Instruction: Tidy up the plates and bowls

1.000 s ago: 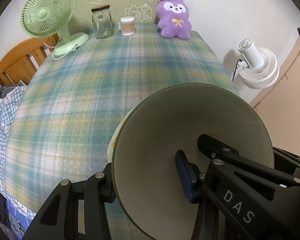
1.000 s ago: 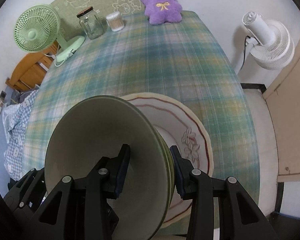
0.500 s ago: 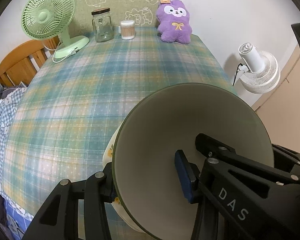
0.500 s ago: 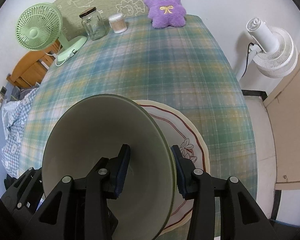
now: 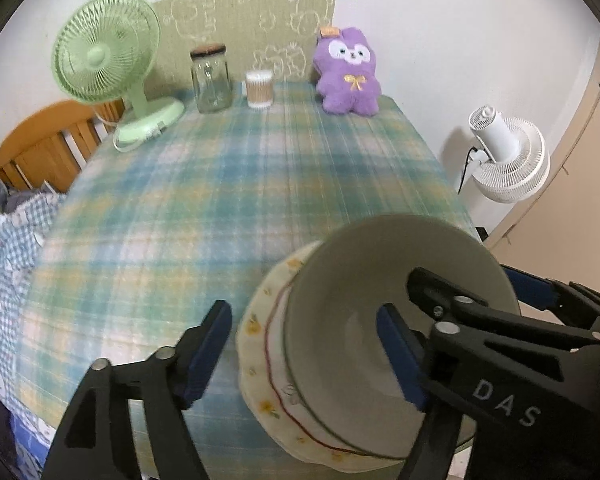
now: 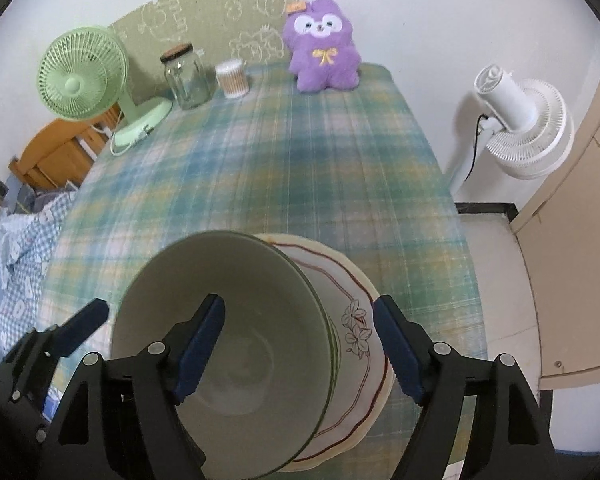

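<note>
Both grippers, left (image 5: 304,354) and right (image 6: 300,346), have released the bowl (image 6: 236,344), jaws opening wide.

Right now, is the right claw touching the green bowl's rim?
Apart. In the right wrist view the opening right claw straddles the green bowl rim, clear gaps at both pads; the bowl sits on the plate.

Both wrist cameras look steeply down along their jaws, close above the bowl (image 5: 384,332) (image 6: 228,344) between them. Each view shares the checked tablecloth (image 5: 228,184) (image 6: 300,160) beyond the jaws.
</note>
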### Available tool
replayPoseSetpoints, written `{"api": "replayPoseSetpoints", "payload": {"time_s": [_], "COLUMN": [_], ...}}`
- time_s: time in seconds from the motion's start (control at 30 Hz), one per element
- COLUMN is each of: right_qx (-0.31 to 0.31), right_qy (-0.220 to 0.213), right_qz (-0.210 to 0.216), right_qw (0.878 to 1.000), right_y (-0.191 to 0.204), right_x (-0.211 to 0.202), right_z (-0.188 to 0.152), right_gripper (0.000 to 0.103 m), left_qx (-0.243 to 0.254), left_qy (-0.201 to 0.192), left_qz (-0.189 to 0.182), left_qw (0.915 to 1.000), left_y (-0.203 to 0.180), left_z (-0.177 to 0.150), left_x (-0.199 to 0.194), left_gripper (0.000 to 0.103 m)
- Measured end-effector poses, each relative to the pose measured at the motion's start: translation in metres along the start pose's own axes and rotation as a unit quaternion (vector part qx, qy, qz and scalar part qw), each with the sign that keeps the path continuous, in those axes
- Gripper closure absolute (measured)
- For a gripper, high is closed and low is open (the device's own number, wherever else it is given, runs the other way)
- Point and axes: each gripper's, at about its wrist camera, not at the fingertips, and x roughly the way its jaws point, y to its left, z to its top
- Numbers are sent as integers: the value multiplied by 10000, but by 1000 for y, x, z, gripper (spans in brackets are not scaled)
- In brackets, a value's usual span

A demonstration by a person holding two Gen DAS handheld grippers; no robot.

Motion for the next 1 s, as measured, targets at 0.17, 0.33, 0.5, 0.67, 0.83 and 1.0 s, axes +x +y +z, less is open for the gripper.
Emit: {"api": "replayPoseSetpoints", "payload": {"time_s": [0.17, 0.33, 0.5, 0.67, 0.83, 1.0], "right_qx": [9, 17, 117, 107, 223, 381], "right_qy": [-322, -739, -900, -1042, -1209, -1307], "right_qz": [-237, -450, -561, -564, -699, -790], "right_qw": [9992, 9962, 9943, 9929, 9899, 9875], "right_y": [13, 37, 73, 118, 161, 190], "right_x": [-21, -46, -65, -75, -85, -92], "right_z": [4, 3, 1, -7, -16, -23], "right_gripper": [20, 19, 19, 20, 20, 20], "left_qx": [171, 230, 312, 433, 448, 472], "left_qy": [-258, -575, -768, -879, -1019, -1153], "left_qz": [-5, -125, -185, -110, -111, -49], "left_qw": [9995, 9980, 9964, 9951, 9937, 9922], "left_y": [10, 32, 66, 108, 154, 188], "left_z": [8, 12, 14, 12, 7, 6], "left_x": [-18, -38, -58, -78, -96, -107], "left_gripper": [18, 12, 11, 10, 10, 10]}}
